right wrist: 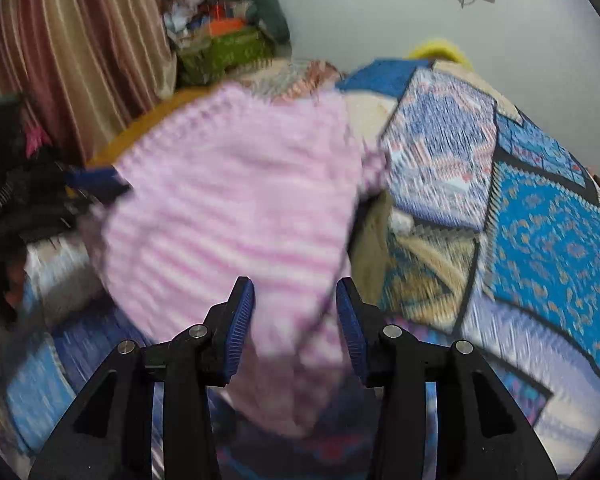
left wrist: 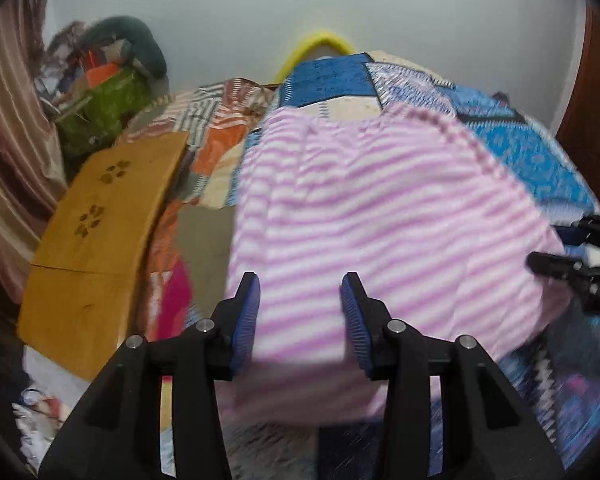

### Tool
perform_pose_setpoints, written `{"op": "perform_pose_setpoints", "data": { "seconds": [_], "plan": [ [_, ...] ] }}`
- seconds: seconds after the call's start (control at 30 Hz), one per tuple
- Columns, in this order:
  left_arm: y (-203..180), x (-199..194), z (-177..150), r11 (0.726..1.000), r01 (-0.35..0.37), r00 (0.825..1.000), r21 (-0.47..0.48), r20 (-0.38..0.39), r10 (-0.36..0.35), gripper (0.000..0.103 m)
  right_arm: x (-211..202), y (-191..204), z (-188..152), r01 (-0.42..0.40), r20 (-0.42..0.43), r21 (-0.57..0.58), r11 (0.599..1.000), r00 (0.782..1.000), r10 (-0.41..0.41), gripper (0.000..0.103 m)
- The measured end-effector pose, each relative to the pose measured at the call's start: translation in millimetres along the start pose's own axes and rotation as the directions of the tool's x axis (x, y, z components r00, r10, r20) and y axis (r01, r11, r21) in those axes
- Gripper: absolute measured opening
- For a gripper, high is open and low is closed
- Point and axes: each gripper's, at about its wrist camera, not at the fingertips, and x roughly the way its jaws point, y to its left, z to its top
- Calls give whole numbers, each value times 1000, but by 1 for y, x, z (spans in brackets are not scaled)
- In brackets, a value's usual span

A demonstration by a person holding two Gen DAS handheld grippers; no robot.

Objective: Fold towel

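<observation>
A pink and white striped towel [left wrist: 380, 208] lies spread over the bed's blue patchwork quilt [left wrist: 532, 152]. My left gripper [left wrist: 300, 280] hangs over the towel's near left part. Its blue pads stand apart, with striped cloth showing across the gap between them. My right gripper [left wrist: 568, 244] pokes in at the towel's right edge. In the right wrist view the towel [right wrist: 228, 208] is blurred and reaches down between the right gripper's [right wrist: 294, 282] spread pads. The left gripper [right wrist: 108, 188] sits at the towel's far left side. No pad visibly presses on cloth.
A yellow-brown wooden board [left wrist: 100, 232] with paw prints lies left of the bed. Behind it stand a green basket [left wrist: 104, 104] piled with clutter and a striped curtain [right wrist: 60, 60]. A yellow hoop [left wrist: 320, 40] rests against the wall. The quilt [right wrist: 548, 232] stretches right.
</observation>
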Motion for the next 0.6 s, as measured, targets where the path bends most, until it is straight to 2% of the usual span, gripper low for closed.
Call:
{"op": "perform_pose_setpoints", "data": {
  "seconds": [0.07, 0.13, 0.33, 0.47, 0.6],
  "plan": [
    [6, -3, -13, 1000, -28, 1000, 5, -13, 28, 54, 0, -8, -10, 2, -26, 21, 1000, 1000, -2, 40],
    [16, -12, -25, 1000, -17, 999, -10, -29, 17, 54, -9, -15, -19, 12, -32, 56, 998, 999, -11, 40],
    [28, -63, -42, 997, -3, 1000, -82, -24, 1, 53, -82, -7, -30, 22, 73, 93, 995, 997, -29, 40],
    [19, -126, -48, 994, 36, 998, -107, 51, -31, 53, -143, 15, -36, 21, 177, 74, 997, 984, -34, 40],
    [0, -189, -50, 995, 61, 989, -84, 142, -48, 54, -205, 44, -45, -25, 286, 68, 997, 958, 4, 40]
  ]
}}
